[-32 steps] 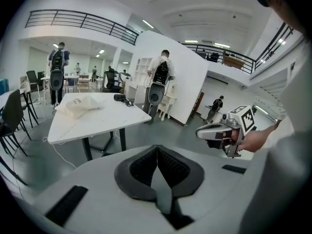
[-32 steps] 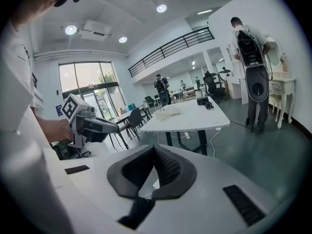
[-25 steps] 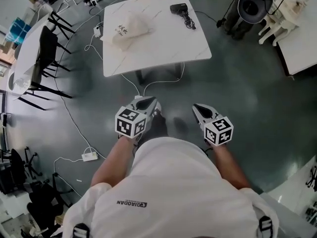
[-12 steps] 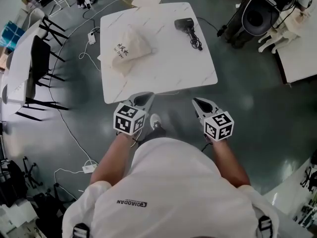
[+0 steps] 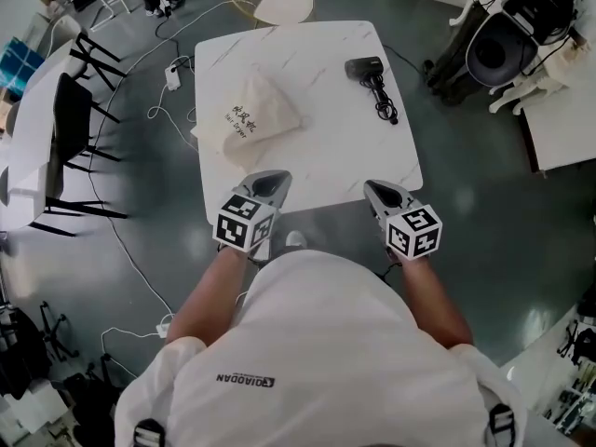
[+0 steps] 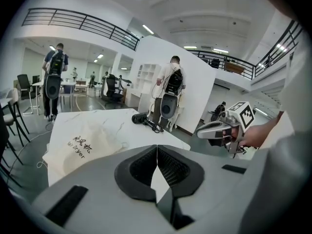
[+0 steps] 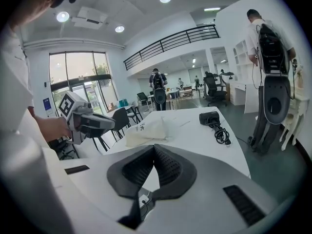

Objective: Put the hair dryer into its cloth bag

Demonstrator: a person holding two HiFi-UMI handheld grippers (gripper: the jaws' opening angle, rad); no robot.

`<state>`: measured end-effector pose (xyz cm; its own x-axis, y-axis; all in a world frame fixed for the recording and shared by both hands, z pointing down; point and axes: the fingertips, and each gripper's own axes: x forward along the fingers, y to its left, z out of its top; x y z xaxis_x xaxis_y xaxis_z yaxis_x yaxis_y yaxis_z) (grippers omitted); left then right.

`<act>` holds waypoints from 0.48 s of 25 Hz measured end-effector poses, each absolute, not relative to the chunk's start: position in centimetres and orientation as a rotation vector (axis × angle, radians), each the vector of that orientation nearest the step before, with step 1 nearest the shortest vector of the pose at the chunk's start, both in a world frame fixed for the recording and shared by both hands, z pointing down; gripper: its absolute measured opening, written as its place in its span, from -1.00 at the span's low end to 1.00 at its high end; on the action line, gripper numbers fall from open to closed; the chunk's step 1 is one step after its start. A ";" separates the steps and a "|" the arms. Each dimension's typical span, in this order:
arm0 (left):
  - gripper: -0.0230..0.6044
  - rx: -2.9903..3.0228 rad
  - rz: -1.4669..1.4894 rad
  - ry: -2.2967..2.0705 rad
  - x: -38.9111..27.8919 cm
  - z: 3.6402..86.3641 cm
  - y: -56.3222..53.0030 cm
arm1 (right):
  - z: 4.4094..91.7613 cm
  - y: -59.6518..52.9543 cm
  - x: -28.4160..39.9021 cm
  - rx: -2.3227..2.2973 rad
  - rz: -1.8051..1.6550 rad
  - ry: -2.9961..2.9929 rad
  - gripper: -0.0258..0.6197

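Note:
On a white marble table (image 5: 317, 156) lie a black hair dryer (image 5: 365, 69) with its coiled cord at the far right and a cream cloth bag (image 5: 251, 115) with dark print at the left. The same dryer (image 7: 210, 118) and bag (image 7: 151, 129) show in the right gripper view, and again, dryer (image 6: 141, 118) and bag (image 6: 90, 145), in the left gripper view. My left gripper (image 5: 272, 181) is shut and empty at the table's near edge, below the bag. My right gripper (image 5: 376, 188) is shut and empty at the near edge, well short of the dryer.
Black chairs (image 5: 79, 128) stand by another white table at the left. Cables and a power strip (image 5: 171, 74) lie on the grey floor. A round stool (image 5: 281, 6) is behind the table. A person with a backpack device (image 7: 269, 57) stands to the right, others farther off.
The table with the bag and the dryer has come closer and lower in the head view as I walked up; both grippers now reach its near edge, still shut.

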<state>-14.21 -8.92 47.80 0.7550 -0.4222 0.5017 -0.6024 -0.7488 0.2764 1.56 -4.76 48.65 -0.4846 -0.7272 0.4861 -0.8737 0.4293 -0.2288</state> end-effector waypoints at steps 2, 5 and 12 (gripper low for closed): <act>-0.84 2.532 0.580 -0.778 -14.8 48.1 -10.4 | 48.9 -6.1 1.1 1.376 0.645 -2.363 -0.85; -0.84 2.528 0.572 -0.788 -15.6 48.6 -12.5 | 49.2 -7.6 0.7 1.380 0.638 -2.353 -0.85; -0.84 2.508 0.552 -0.781 -15.6 48.9 -13.8 | 49.5 -9.5 1.0 1.379 0.636 -2.319 -0.85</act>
